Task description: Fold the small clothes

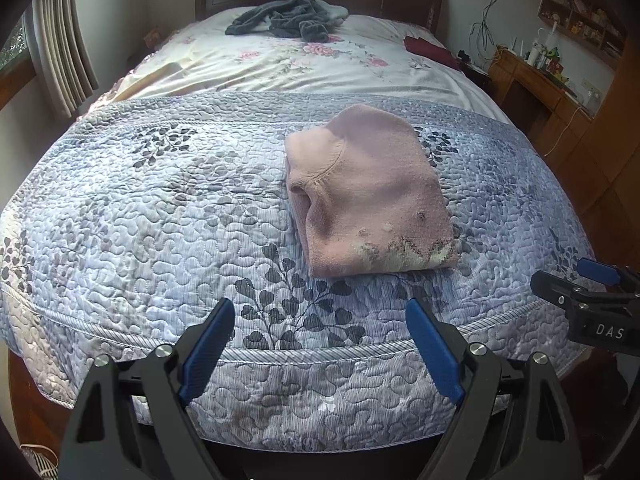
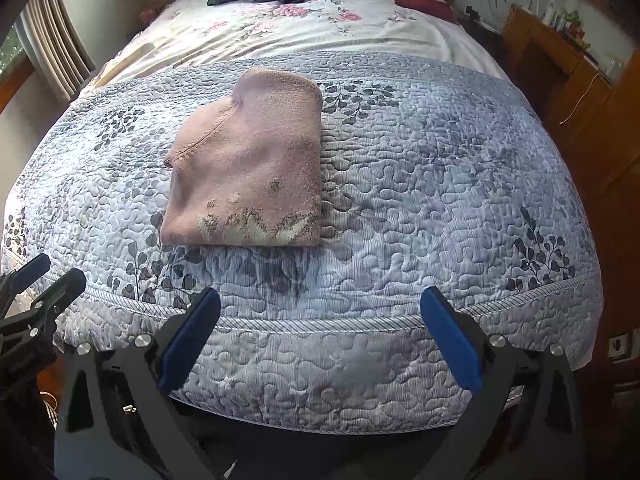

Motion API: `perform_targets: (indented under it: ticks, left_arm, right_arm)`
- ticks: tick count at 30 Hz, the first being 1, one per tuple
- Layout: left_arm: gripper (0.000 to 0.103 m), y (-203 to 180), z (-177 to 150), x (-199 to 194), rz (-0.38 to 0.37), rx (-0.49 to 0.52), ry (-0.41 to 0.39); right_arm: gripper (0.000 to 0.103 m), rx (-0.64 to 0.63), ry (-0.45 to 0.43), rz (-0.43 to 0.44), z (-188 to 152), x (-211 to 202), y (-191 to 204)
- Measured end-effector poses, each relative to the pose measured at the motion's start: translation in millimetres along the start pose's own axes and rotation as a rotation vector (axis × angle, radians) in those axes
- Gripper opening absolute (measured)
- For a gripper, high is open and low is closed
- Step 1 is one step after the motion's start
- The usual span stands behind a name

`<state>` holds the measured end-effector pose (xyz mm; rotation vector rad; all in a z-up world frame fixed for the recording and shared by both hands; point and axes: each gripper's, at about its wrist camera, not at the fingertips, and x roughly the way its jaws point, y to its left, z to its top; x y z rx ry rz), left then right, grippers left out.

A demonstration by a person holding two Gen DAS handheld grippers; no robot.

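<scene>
A small pink knitted sweater (image 1: 368,192) lies folded into a compact rectangle on the blue quilted bedspread (image 1: 160,220); in the right wrist view the sweater (image 2: 248,172) sits left of centre. My left gripper (image 1: 320,316) hovers open over the quilt's near edge, short of the sweater, with nothing between its blue pads. My right gripper (image 2: 320,304) is likewise open and empty, back from the sweater and to its right. Each gripper shows at the edge of the other's view: the right one (image 1: 584,284), the left one (image 2: 44,276).
A heap of dark grey clothes (image 1: 288,20) lies near the headboard on the floral sheet (image 1: 280,64). A dark red cloth (image 1: 432,50) rests at the bed's far right. A wooden desk (image 1: 532,80) with clutter stands right; curtains (image 1: 60,52) hang left.
</scene>
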<state>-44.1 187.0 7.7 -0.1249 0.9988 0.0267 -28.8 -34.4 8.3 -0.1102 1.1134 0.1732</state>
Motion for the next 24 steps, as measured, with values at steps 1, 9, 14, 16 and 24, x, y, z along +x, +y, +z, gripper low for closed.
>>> perform_targets:
  ticks: [1,9,14,16,24]
  left_arm:
    - [0.088,-0.3,0.0,0.5,-0.001,0.000,0.001]
    - [0.088,-0.8,-1.3,4.0,0.001,0.000,0.013]
    - [0.088,-0.3,-1.7,4.7,0.001,0.000,0.015]
    - [0.088,-0.3,-1.5,4.6,0.000,0.001,0.014]
    - [0.088,-0.6,-2.1,5.0,0.004,0.005,0.012]
  right_arm:
    - [0.100,-0.002,0.001,-0.001,0.1,0.7,-0.5]
    - [0.100,-0.013,-0.007,-0.017,-1.5,3.6,-1.4]
    - [0.100,-0.005,0.002,-0.018,-1.9,5.7,-4.9]
    - [0.100,-0.002,0.005,-0.021,-2.0,6.0,-5.6]
    - [0.100,0.020,0.018,-0.019,-2.5,8.1,-9.6]
